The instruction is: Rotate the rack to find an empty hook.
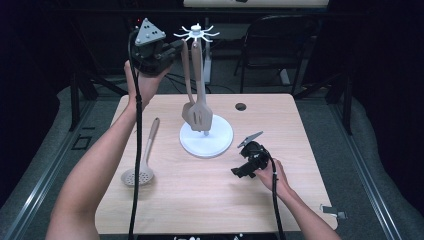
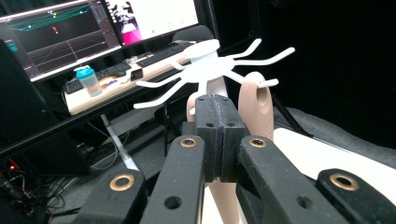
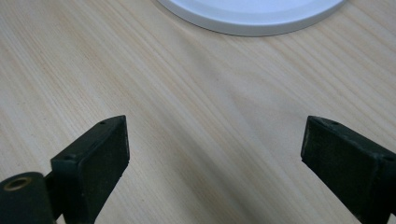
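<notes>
Left tongs (image 2: 215, 135) closed, empty, raised beside white rack top (image 2: 205, 65) where two beige utensils (image 1: 196, 112) hang, rack base (image 1: 218, 142) mid-counter (image 1: 200, 200). Right tongs (image 3: 215, 163) open, empty, low near counter's right edge. Skimmer (image 1: 140, 170) lies toward left edge.

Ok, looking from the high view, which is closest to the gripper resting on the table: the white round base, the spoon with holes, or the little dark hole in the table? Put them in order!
From the right gripper:
1. White round base, just up and to its left, nearest.
2. Dark hole in the table, farther back, near the far edge.
3. Spoon with holes, lying across the table on the left side, farthest.
</notes>
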